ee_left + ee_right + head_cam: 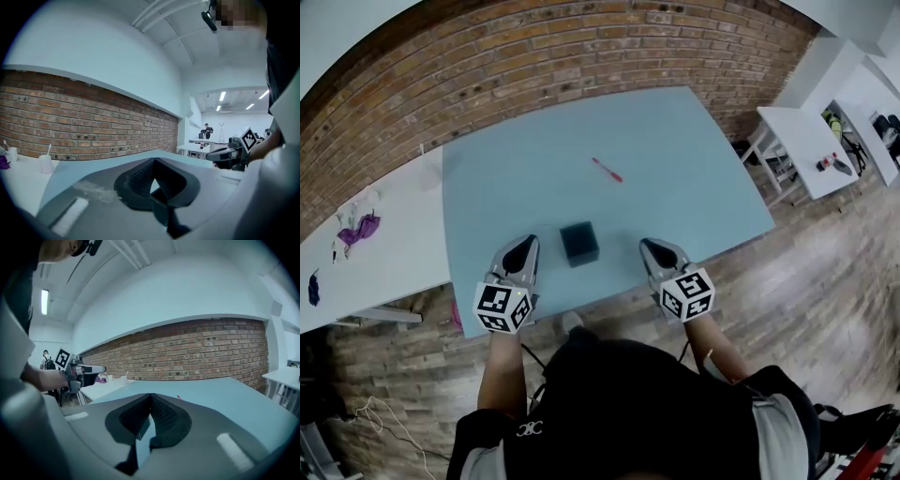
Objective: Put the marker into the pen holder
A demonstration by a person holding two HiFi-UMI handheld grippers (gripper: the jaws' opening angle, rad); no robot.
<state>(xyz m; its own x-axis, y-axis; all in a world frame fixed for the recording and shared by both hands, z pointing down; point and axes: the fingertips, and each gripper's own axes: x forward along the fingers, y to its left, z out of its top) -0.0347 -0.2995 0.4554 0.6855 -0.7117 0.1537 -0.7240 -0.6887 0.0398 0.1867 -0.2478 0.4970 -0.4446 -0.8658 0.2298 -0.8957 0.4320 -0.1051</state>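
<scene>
Grey plastic left tongs [526, 247] and their twin, the right tongs [651, 247], are both pressed together with nothing pinched between them. They hover over the near edge of the pale blue bench [694, 141]. Between the two stands the dark teal, cube-shaped pen holder [579, 243]. The left tongs are just to its left and the right tongs a little further off to its right; neither touches it.

Beyond the pen holder, towards the brick wall [581, 56] and slightly to the holder's right, lies the thin red marker [607, 170]. It is well apart from the holder and alone on bare bench top. Its long axis runs on a slant, with the far end pointing away and to the left of the pen holder and the near end towards the right.

By my reading the right tongs are the nearer pair, and their closing line would need to cross that slant. The marker looks slim and smooth and lies flat on the surface, so it likely calls for a low, careful pinch at mid-length. Which end carries the cap I cannot tell at this size.
</scene>
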